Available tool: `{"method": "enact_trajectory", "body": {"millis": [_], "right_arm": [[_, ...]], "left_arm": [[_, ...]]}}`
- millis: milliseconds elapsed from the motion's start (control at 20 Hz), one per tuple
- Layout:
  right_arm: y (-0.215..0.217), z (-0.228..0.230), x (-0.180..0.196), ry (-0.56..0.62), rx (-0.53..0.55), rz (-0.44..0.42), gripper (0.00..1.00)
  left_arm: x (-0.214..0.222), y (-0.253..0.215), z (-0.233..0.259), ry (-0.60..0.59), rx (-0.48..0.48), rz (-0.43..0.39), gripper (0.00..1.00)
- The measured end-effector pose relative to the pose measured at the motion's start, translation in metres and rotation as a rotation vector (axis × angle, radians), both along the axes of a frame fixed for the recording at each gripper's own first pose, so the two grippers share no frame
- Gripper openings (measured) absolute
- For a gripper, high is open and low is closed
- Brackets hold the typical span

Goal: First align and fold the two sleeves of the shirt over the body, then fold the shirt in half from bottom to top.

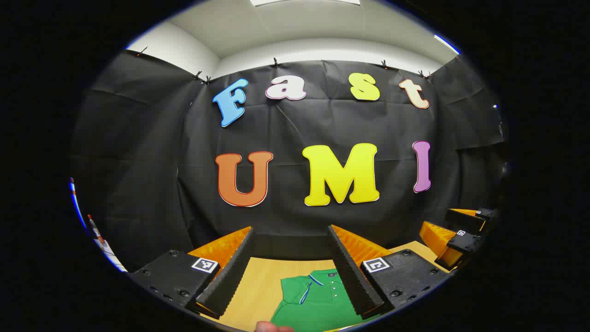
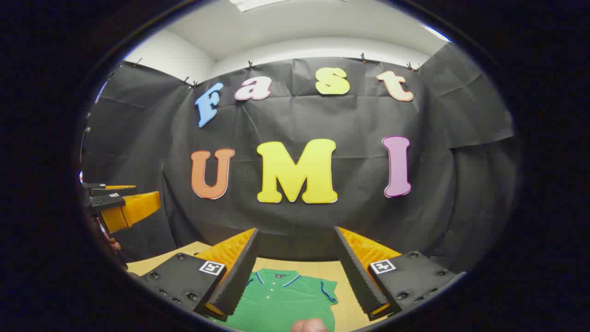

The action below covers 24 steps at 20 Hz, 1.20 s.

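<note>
Both your grippers hang high above the light wooden table [image 1: 267, 281], left gripper [image 1: 291, 240] and right gripper [image 2: 297, 240] each spread wide, gripping nothing. The green polo shirt with blue-trimmed collar and sleeves [image 2: 281, 299] lies flat below, collar toward the wall. Risk: you descend and pinch two fabric layers at a sleeve, dragging the body askew. Approach each sleeve's edge separately.
</note>
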State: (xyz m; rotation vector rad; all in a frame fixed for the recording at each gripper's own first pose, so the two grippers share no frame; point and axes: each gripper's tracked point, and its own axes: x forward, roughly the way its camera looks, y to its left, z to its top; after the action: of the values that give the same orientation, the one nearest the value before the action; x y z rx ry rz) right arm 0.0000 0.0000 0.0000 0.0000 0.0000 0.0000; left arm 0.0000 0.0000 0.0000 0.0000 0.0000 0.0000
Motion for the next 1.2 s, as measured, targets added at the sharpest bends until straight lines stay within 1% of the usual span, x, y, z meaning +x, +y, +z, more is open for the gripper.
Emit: {"method": "enact_trajectory", "body": {"millis": [50, 100, 150, 200, 500, 650, 700, 800, 850, 950, 1000, 1200], "right_arm": [[0.002, -0.003, 0.000, 0.016, 0.001, -0.004, 0.98], [0.002, -0.005, 0.001, 0.025, 0.000, -0.012, 0.94], [0.002, -0.006, 0.001, 0.035, -0.001, -0.020, 0.94], [-0.001, -0.009, -0.001, 0.041, -0.004, -0.031, 0.98], [-0.003, -0.013, -0.002, 0.059, -0.019, -0.061, 0.98], [0.002, -0.012, -0.001, 0.062, -0.031, -0.067, 0.98], [0.003, -0.013, -0.001, 0.065, -0.036, -0.070, 1.00], [0.005, -0.012, -0.002, 0.068, -0.046, -0.082, 0.94], [0.008, -0.013, -0.001, 0.069, -0.047, -0.083, 0.98], [0.015, -0.012, 0.000, 0.072, -0.055, -0.081, 0.98], [0.017, -0.014, 0.000, 0.077, -0.058, -0.079, 0.94], [0.018, -0.016, 0.004, 0.095, -0.053, -0.084, 0.94]], "left_arm": [[0.001, -0.001, -0.002, 0.004, -0.009, -0.010, 0.98], [0.003, -0.003, -0.007, 0.009, -0.024, -0.022, 0.98], [0.004, -0.004, -0.011, 0.016, -0.035, -0.036, 0.98], [0.006, -0.005, -0.014, 0.025, -0.037, -0.046, 0.98], [0.021, -0.006, -0.030, 0.056, -0.047, -0.083, 0.98], [0.023, -0.006, -0.031, 0.050, -0.047, -0.103, 0.98], [0.024, -0.007, -0.033, 0.053, -0.048, -0.112, 0.99], [0.026, -0.007, -0.038, 0.063, -0.047, -0.120, 0.98], [0.025, -0.006, -0.039, 0.068, -0.046, -0.122, 0.98], [0.026, -0.005, -0.045, 0.081, -0.047, -0.131, 0.99], [0.026, -0.003, -0.048, 0.088, -0.047, -0.132, 0.98], [0.026, 0.003, -0.051, 0.093, -0.055, -0.143, 0.98]]}}
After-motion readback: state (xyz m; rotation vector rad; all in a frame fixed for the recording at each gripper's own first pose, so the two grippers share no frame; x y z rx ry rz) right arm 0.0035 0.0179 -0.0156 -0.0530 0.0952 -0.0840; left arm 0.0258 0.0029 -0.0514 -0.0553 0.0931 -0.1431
